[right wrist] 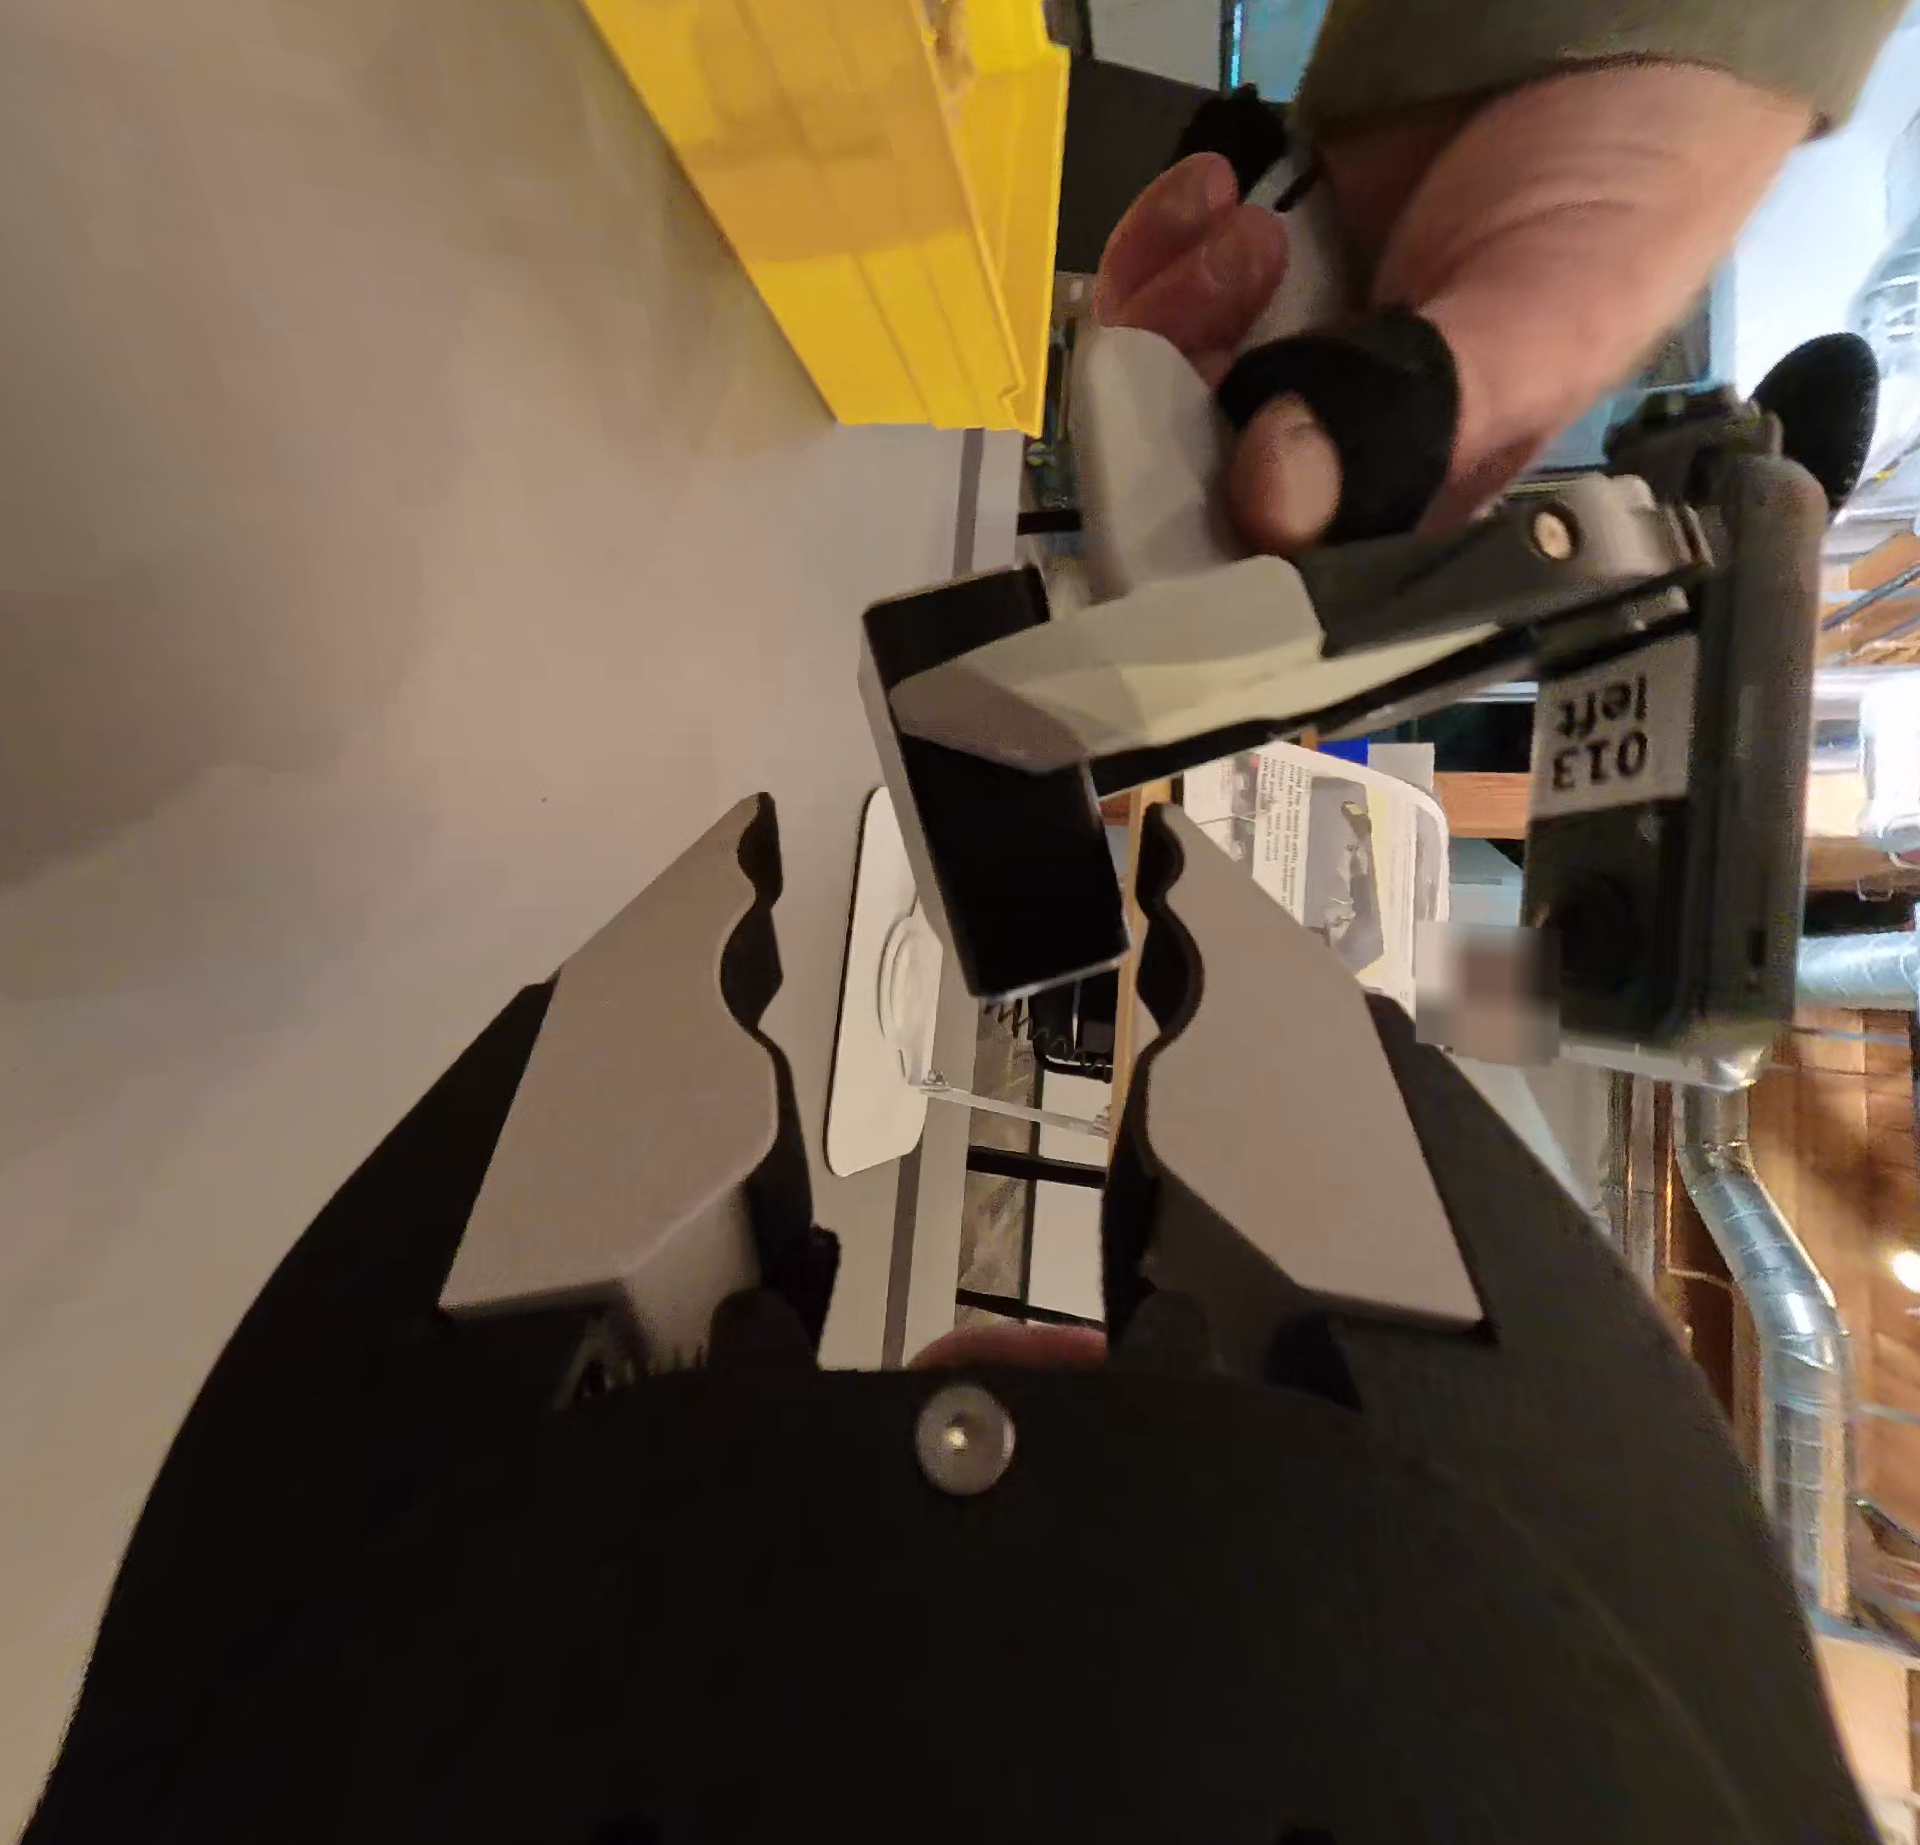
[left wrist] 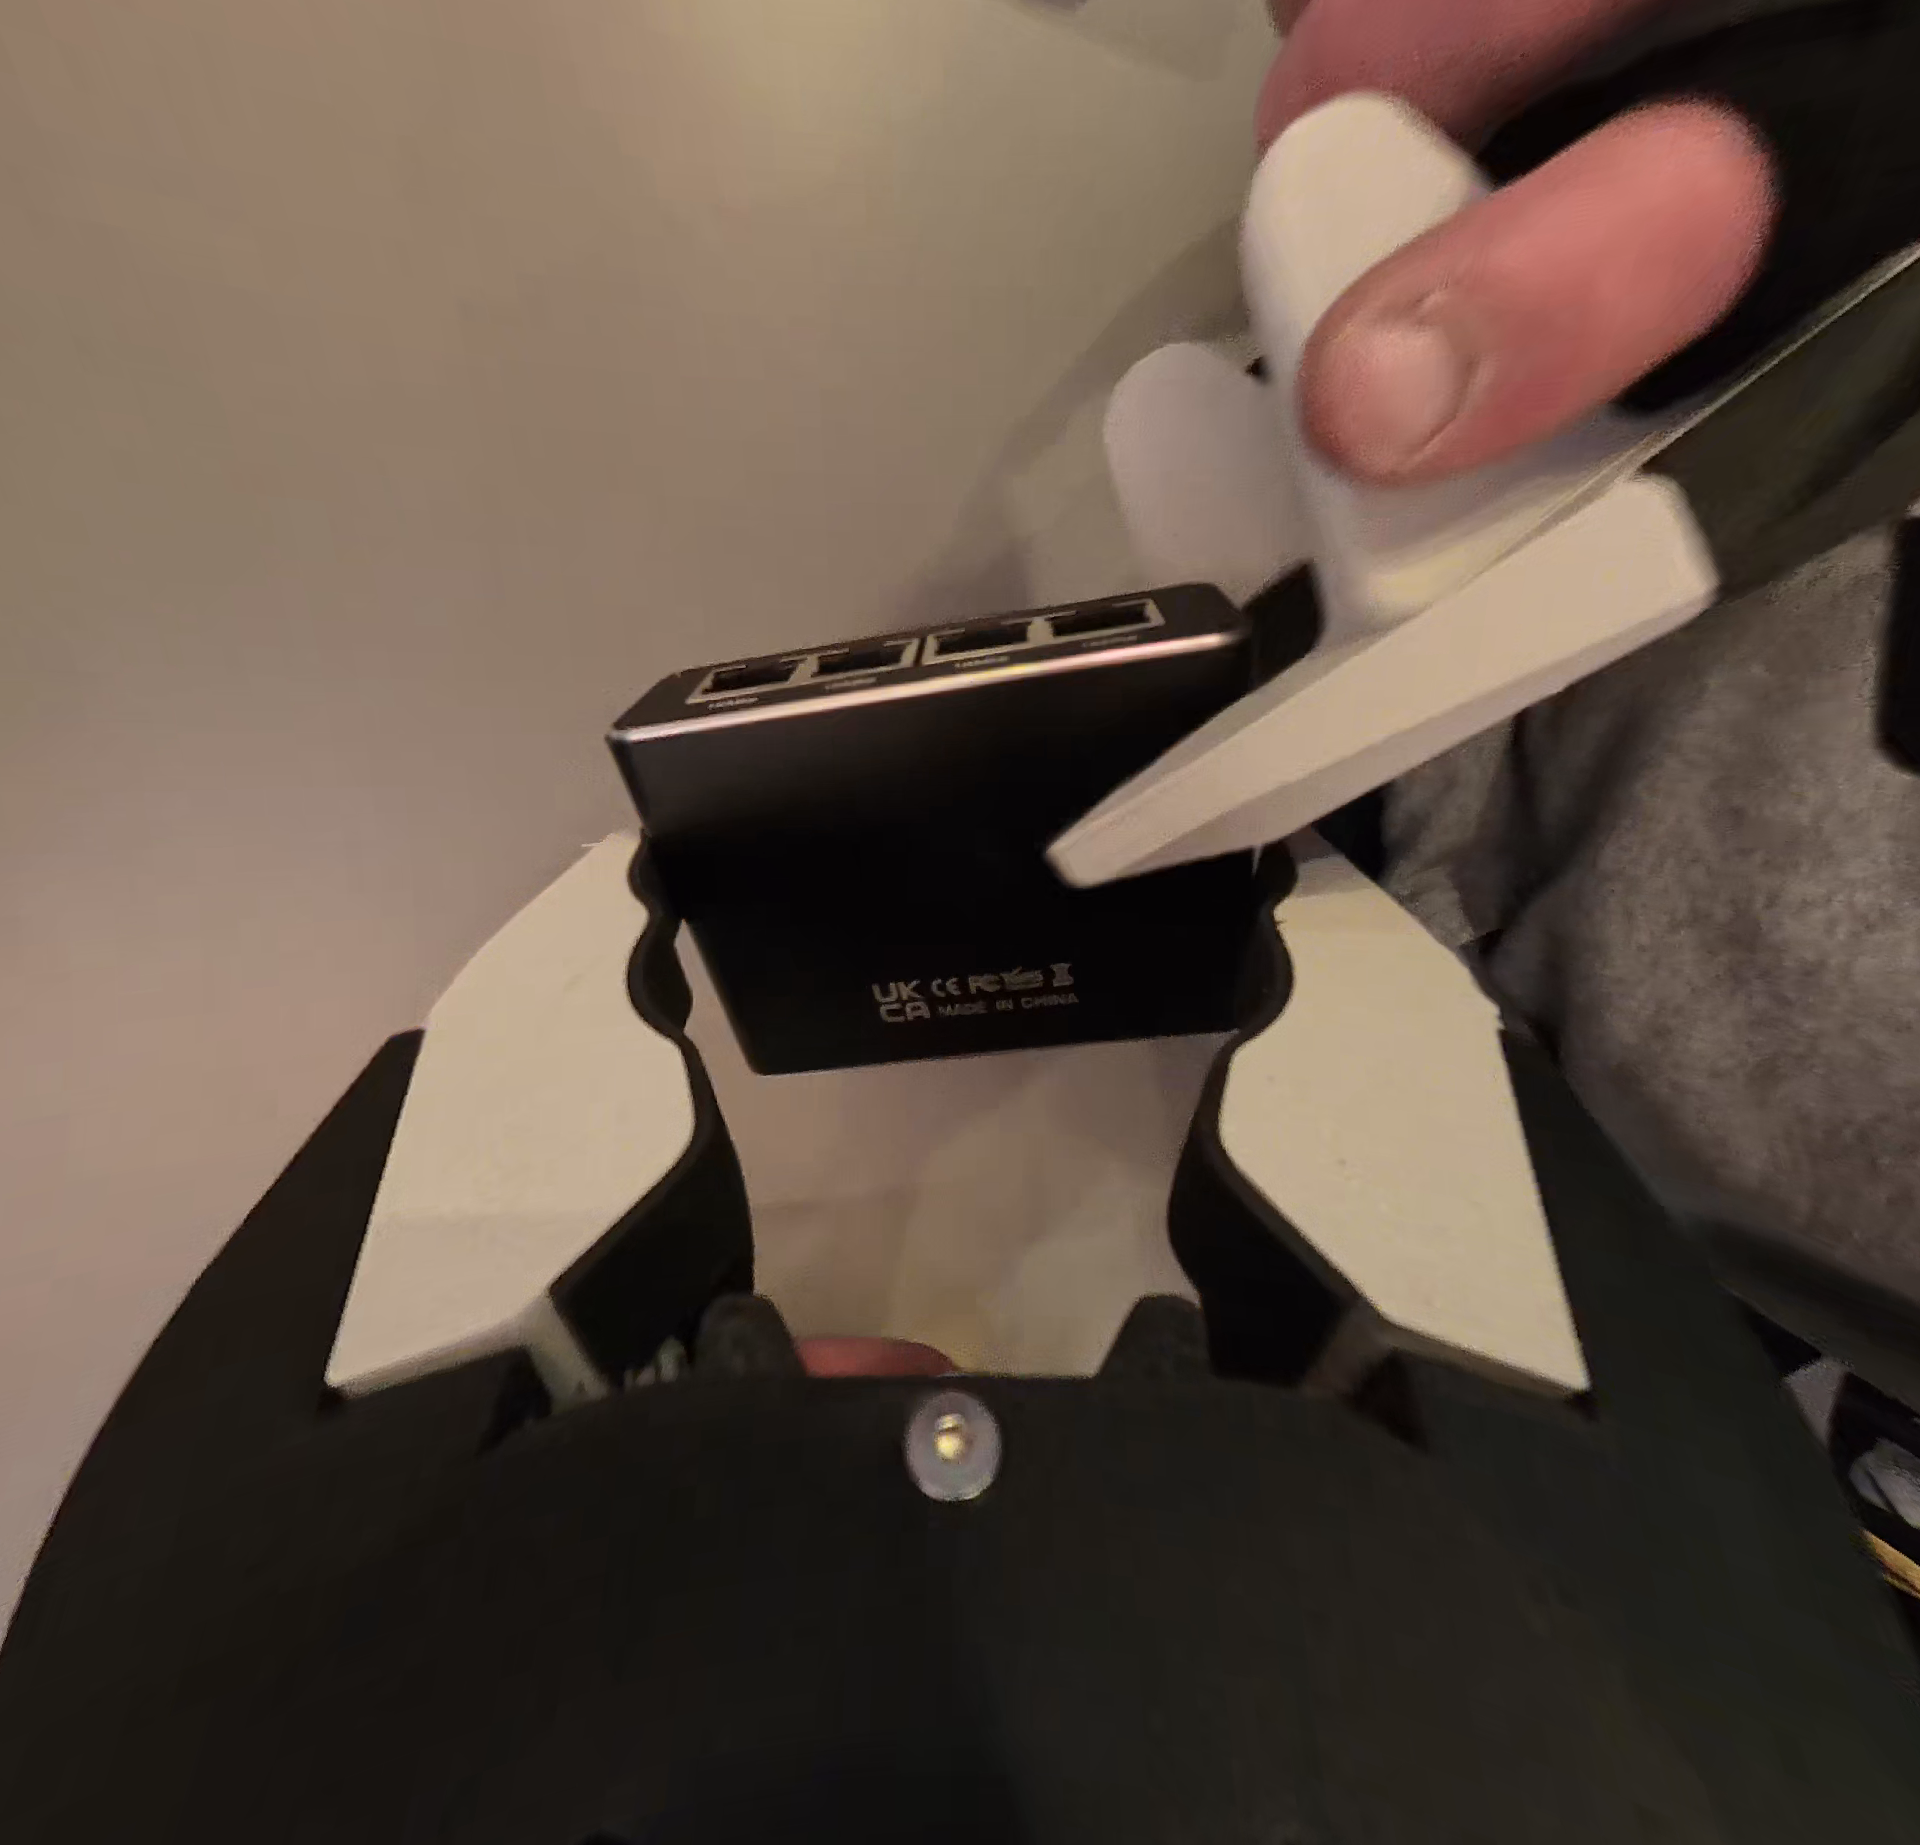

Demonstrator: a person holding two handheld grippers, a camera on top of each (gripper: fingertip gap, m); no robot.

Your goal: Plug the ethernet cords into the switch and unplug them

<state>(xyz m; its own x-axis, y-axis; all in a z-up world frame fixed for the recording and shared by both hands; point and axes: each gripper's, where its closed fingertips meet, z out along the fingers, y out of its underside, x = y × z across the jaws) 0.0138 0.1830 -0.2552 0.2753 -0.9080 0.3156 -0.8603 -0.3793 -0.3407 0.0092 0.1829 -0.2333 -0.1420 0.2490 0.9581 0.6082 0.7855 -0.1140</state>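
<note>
Yellow bin (right wrist: 831, 174): it is lying on the grey table (right wrist: 312, 445), well behind the switch.
Left gripper (left wrist: 961, 922): you are clamping the black switch (left wrist: 935, 829) by its sides, ports facing away.
Right gripper (right wrist: 956, 912): your fingers are standing apart, holding nothing, just beside the switch (right wrist: 997, 860).

Black four-port switch (left wrist: 966, 860), tilted, ports empty

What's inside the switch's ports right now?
Nothing: the four ports on the switch, held in the left gripper, look empty, no cords plugged. The right gripper is open beside it; its far face is hidden.
</note>
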